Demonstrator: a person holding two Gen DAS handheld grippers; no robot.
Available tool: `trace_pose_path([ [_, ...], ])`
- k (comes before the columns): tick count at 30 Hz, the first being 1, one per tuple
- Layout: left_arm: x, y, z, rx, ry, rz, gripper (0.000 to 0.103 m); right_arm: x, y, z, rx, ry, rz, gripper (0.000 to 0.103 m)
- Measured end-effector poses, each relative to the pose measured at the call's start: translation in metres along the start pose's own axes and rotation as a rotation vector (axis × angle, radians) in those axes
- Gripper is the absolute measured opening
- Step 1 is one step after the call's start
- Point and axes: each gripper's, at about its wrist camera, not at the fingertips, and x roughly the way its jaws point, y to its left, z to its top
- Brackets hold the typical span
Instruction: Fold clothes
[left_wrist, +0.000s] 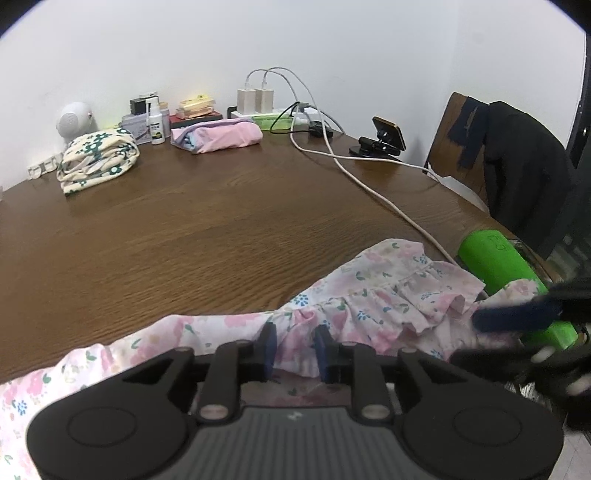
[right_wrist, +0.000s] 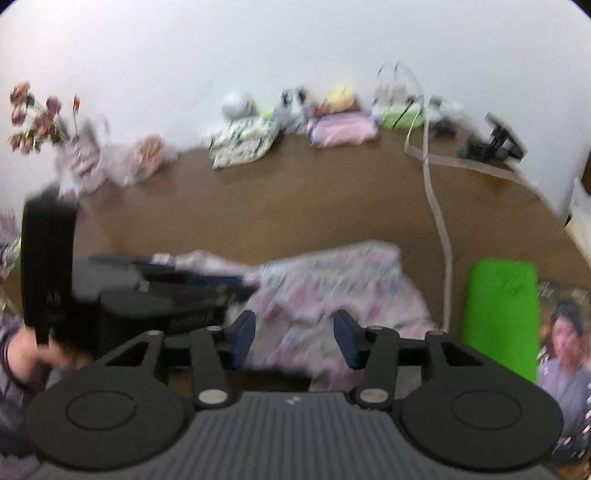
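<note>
A pink floral garment with ruffles (left_wrist: 369, 302) lies crumpled at the near edge of the brown wooden table (left_wrist: 221, 221). My left gripper (left_wrist: 295, 345) sits low over it. Its blue pads stand a little apart, with a fold of the cloth lying loose between them. In the right wrist view, which is blurred, my right gripper (right_wrist: 293, 339) stands open above the same garment (right_wrist: 332, 288), its pads clear of the cloth. The left gripper (right_wrist: 207, 280) shows there from the side, reaching onto the garment's left edge. The right gripper's blue finger (left_wrist: 517, 314) appears blurred at the garment's right end.
A folded cream floral garment (left_wrist: 98, 158) and a folded pink one (left_wrist: 218, 134) lie at the far side among boxes and chargers. A white cable (left_wrist: 369, 177) crosses the table. A green roll (left_wrist: 498, 266) lies right of the garment. A phone stand (left_wrist: 384, 138) and jacket-draped chair (left_wrist: 517, 166) are behind.
</note>
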Motion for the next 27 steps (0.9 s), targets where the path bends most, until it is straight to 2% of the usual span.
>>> trace_pose_path([
  [2, -0.001, 0.0, -0.001, 0.001, -0.001, -0.006, 0.021, 0.01, -0.004, -0.005, 0.053, 0.019, -0.038, 0.047],
  [3, -0.001, 0.001, -0.001, 0.0, -0.003, -0.009, 0.021, 0.014, -0.009, -0.006, 0.098, 0.013, -0.053, 0.052],
  [5, -0.001, 0.002, -0.002, -0.002, -0.005, -0.015, 0.021, 0.017, -0.016, -0.01, 0.2, -0.038, -0.086, 0.061],
  [6, -0.001, 0.003, -0.002, -0.003, -0.005, -0.016, 0.021, 0.018, -0.018, -0.013, 0.246, -0.073, -0.096, 0.063],
  [9, -0.001, 0.002, -0.003, 0.004, -0.012, -0.016, 0.022, 0.019, -0.023, -0.018, 0.372, -0.141, -0.082, 0.071],
  [13, -0.001, 0.001, -0.004, 0.016, -0.015, -0.019, 0.024, 0.017, -0.028, -0.025, 0.508, -0.199, -0.042, 0.072],
  [15, -0.001, 0.001, -0.004, 0.019, -0.014, -0.022, 0.025, 0.015, -0.027, -0.023, 0.471, -0.179, -0.051, 0.067],
  [18, -0.002, 0.004, -0.004, 0.007, -0.011, -0.037, 0.025, -0.001, -0.026, -0.011, 0.292, -0.134, -0.06, 0.064],
  [21, -0.005, 0.014, 0.004, -0.076, 0.033, -0.089, 0.025, -0.022, -0.015, -0.001, 0.099, -0.139, -0.107, 0.063],
  [22, -0.008, 0.016, 0.008, -0.101, 0.018, -0.125, 0.025, -0.024, -0.012, 0.002, 0.069, -0.117, -0.1, 0.063],
  [23, -0.011, 0.018, 0.012, -0.127, 0.0, -0.162, 0.025, -0.024, -0.01, 0.003, 0.06, -0.08, -0.079, 0.059],
  [24, -0.013, 0.015, 0.017, -0.131, -0.019, -0.185, 0.025, -0.022, -0.008, 0.003, 0.064, -0.043, -0.045, 0.05],
  [26, -0.01, 0.006, 0.027, -0.11, -0.025, -0.222, 0.025, -0.015, -0.007, -0.002, 0.091, 0.033, 0.036, 0.037],
  [27, -0.003, 0.002, 0.03, -0.103, -0.009, -0.241, 0.025, -0.011, -0.006, -0.006, 0.105, 0.058, 0.064, 0.035],
])
